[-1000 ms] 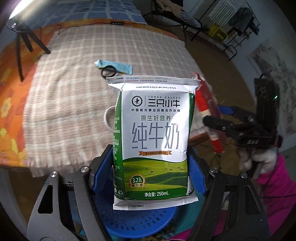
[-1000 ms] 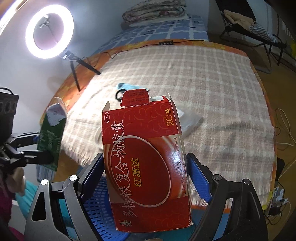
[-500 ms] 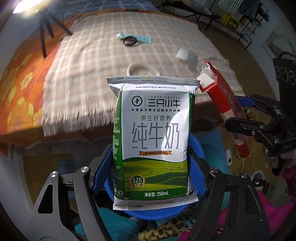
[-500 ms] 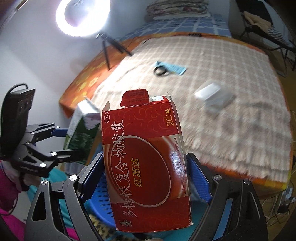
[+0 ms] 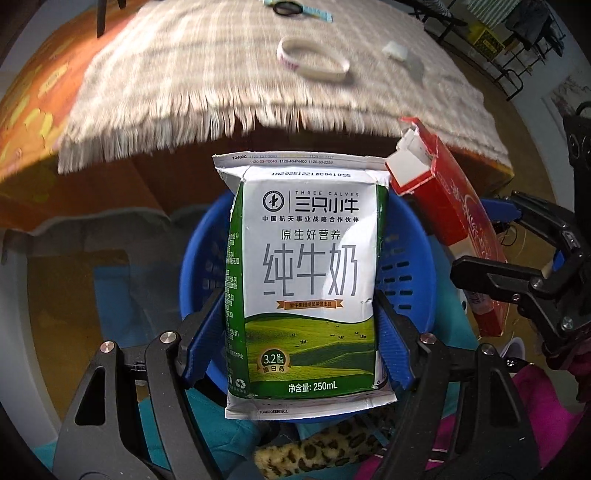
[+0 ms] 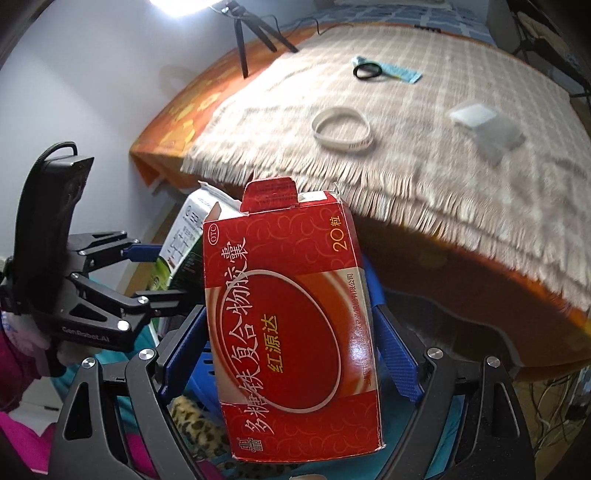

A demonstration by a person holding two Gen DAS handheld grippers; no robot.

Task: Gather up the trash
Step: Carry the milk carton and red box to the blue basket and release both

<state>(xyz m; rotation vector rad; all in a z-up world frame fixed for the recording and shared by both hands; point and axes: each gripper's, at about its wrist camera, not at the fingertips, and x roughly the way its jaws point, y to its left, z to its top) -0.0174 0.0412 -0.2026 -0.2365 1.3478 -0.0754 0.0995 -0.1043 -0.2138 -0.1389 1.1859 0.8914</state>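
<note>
My left gripper (image 5: pixel 301 325) is shut on a green and white milk carton (image 5: pixel 306 280) and holds it over a blue slotted basket (image 5: pixel 406 273) that stands below the table edge. My right gripper (image 6: pixel 291 332) is shut on a red medicine box (image 6: pixel 291 332) with its top flap open. In the left wrist view the red box (image 5: pixel 450 225) hangs at the right, above the basket rim. In the right wrist view the milk carton (image 6: pixel 184 243) shows at the left, and the basket (image 6: pixel 195 373) is mostly hidden behind the red box.
A table under a checked, fringed cloth (image 5: pixel 229 85) carries a white wristband (image 5: pixel 314 62), a black hair tie on a blue wrapper (image 6: pixel 384 72) and a small white packet (image 6: pixel 476 116). A tripod (image 6: pixel 247 33) stands at the far left. Leopard-print fabric (image 5: pixel 325 454) lies under the basket.
Both grippers have moved back and down from the table, off its edge, to above the blue basket. Each still holds its item.
</note>
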